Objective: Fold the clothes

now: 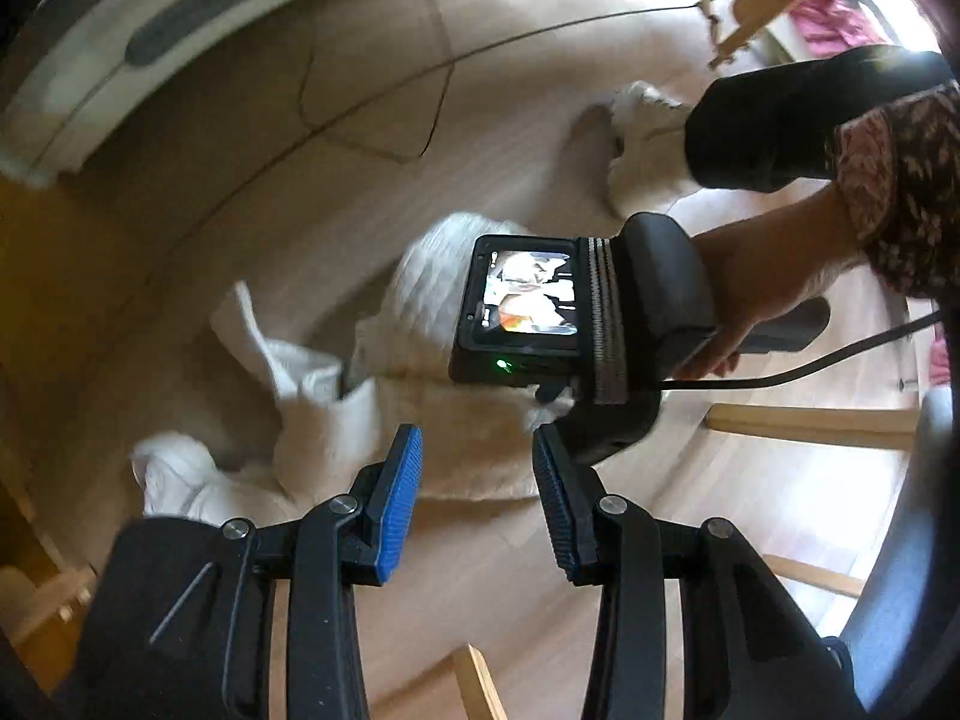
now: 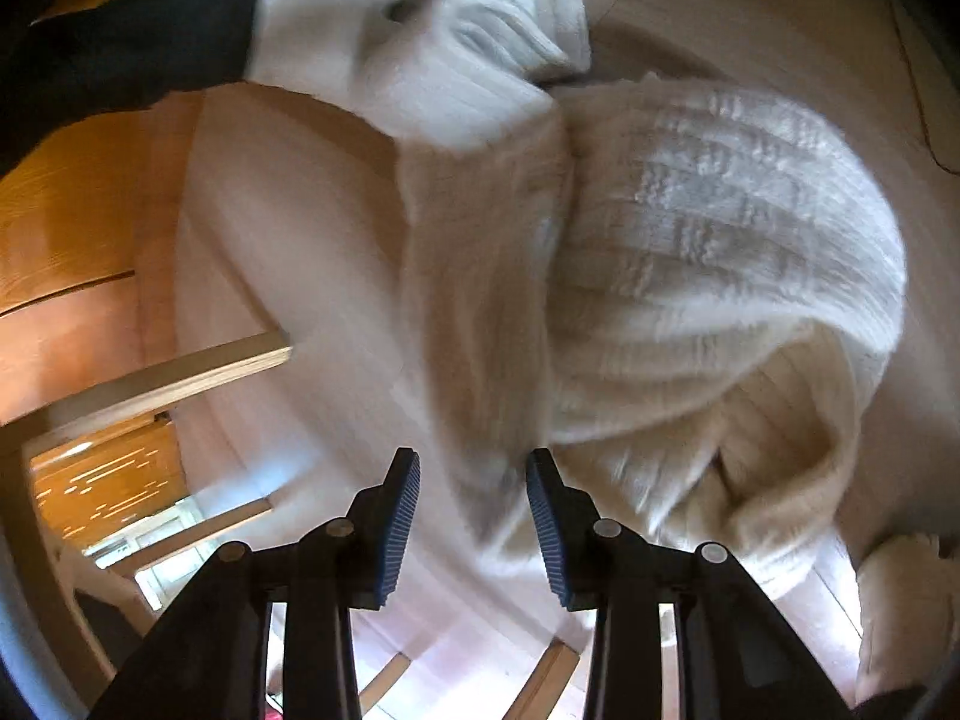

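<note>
Our left tool [image 1: 477, 468] has its blue pads parted with nothing between them, hanging above the pale desk [image 1: 372, 120]. Our right tool [image 2: 473, 492] is likewise spread open and grips nothing, though a hanging fold of cloth shows in the gap just past its tips; we cannot tell whether it touches the pads.

Beyond the left tool, in the middle of its frame, we see the back of the right tool's camera unit, with the hand [image 1: 762, 294] that holds it at centre right. Under and behind that unit lies the white sweater [image 1: 432, 396], crumpled, with a sleeve trailing toward the lower left of the frame. In the right wrist view the sweater [image 2: 708, 252] fills the centre and right, bunched in a mound with a ribbed sleeve running to the upper left, where a dark sleeve [image 2: 120, 54] crosses the corner.

We judge the fold has hardly begun: the garment must first be spread flat. The next move calls for each tool to close on an edge or shoulder and draw the cloth apart. The blur makes finer detail uncertain.
</note>
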Available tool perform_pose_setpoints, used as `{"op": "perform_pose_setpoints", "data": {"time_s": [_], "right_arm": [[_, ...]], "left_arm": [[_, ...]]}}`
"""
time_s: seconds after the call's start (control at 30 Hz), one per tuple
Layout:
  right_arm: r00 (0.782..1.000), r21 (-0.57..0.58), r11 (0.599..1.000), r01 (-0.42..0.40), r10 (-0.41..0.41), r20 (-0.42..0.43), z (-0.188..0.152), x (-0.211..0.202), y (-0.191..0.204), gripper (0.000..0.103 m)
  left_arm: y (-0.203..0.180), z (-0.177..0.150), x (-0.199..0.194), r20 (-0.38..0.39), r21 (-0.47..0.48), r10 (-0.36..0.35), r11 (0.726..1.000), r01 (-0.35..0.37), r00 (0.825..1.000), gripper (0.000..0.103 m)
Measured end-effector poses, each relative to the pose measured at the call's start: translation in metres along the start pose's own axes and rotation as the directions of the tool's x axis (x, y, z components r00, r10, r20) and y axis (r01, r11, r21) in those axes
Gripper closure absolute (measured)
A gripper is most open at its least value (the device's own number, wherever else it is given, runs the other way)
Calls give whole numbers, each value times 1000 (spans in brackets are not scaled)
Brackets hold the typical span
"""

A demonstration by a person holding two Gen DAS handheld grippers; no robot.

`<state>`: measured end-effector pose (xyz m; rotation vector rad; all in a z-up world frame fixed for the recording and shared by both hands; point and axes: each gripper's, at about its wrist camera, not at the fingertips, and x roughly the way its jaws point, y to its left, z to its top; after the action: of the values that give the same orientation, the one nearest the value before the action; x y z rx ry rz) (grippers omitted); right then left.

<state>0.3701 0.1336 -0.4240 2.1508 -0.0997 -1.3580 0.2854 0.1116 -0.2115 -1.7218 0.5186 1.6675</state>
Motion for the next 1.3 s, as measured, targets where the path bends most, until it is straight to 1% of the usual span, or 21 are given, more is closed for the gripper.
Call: {"op": "perform_pose_setpoints", "data": {"time_s": [0.1, 0.17, 0.2, 0.3, 0.37, 0.43, 0.5, 0.57, 0.6, 0.67, 0.7, 0.77, 0.8, 0.83, 0.87, 0.93, 1.0, 1.03, 1.1, 1.17, 1.3], "right_arm": [[999, 60, 998, 21, -18, -50, 12, 24, -12, 67], [997, 79, 997, 13, -7, -80, 15, 35, -16, 88], [997, 69, 998, -3, 8, -72, 15, 35, -16, 94], [983, 11, 985, -174, 174, -57, 12, 22, 0, 96], [954, -43, 954, -296, 293, -55, 9, 11, 13, 97], [912, -98, 907, -410, 406, -57, -4, -6, 31, 97], [876, -114, 869, -482, 479, -48, -15, -22, 41, 98], [848, -131, 839, -528, 529, -29, -26, -42, 51, 103], [852, -147, 841, -520, 524, -18, -29, -51, 55, 103], [908, -190, 893, -409, 418, 9, -34, -67, 61, 101], [927, -217, 906, -363, 375, 16, -36, -72, 62, 101], [984, -251, 956, -154, 172, 48, -37, -71, 64, 82], [996, -263, 964, -29, 49, 69, -37, -68, 66, 67], [996, -262, 963, 68, -52, 67, -35, -62, 65, 66], [992, -252, 960, 124, -115, 48, -34, -55, 62, 65], [994, -94, 990, 107, -106, 13, -28, -45, 34, 63], [998, 108, 992, 60, -59, -12, -20, -35, -2, 63], [1000, 217, 976, 15, -17, 5, -17, -33, -19, 61], [992, 413, 904, -113, 77, 103, -11, -33, -50, 58], [979, 500, 848, -177, 98, 180, 1, -32, -72, 54], [992, 539, 837, -92, 31, 121, 32, -10, -88, 42]], "left_arm": [[5, -1, 8, -34, -7, -1, 1000, 0, 999, 62], [-1, -6, 13, -55, 2, 0, 1000, 0, 998, 62], [-4, -7, 15, -67, 21, -6, 1000, 7, 998, 62], [-22, -13, 18, -94, 127, -21, 991, 32, 995, 62], [-39, -22, 13, -101, 225, -18, 974, 40, 995, 62], [-56, -32, 9, -104, 316, -4, 948, 37, 995, 62], [-67, -39, -1, -92, 384, 1, 923, 35, 996, 62], [-69, -41, -15, -58, 411, 13, 911, 12, 998, 62], [-67, -42, -24, -30, 416, 29, 909, -14, 999, 62], [-61, -42, -37, 0, 410, 57, 911, -52, 998, 62], [-58, -42, -43, 10, 407, 72, 911, -70, 997, 62], [-55, -43, -51, 36, 404, 106, 908, -111, 994, 62], [-54, -43, -53, 47, 403, 124, 906, -132, 991, 62], [-55, -43, -54, 56, 400, 140, 904, -151, 989, 62], [-55, -42, -55, 73, 394, 151, 904, -167, 986, 62], [-57, -38, -58, 111, 372, 149, 910, -181, 983, 62], [-58, -32, -59, 124, 348, 130, 923, -165, 984, 62], [-58, -28, -59, 130, 336, 120, 929, -158, 984, 62], [-62, -22, -57, 137, 318, 78, 941, -119, 987, 62], [-64, -19, -53, 135, 327, 44, 941, -87, 990, 62], [-70, -12, -37, 86, 340, 12, 940, -41, 996, 62]]}}
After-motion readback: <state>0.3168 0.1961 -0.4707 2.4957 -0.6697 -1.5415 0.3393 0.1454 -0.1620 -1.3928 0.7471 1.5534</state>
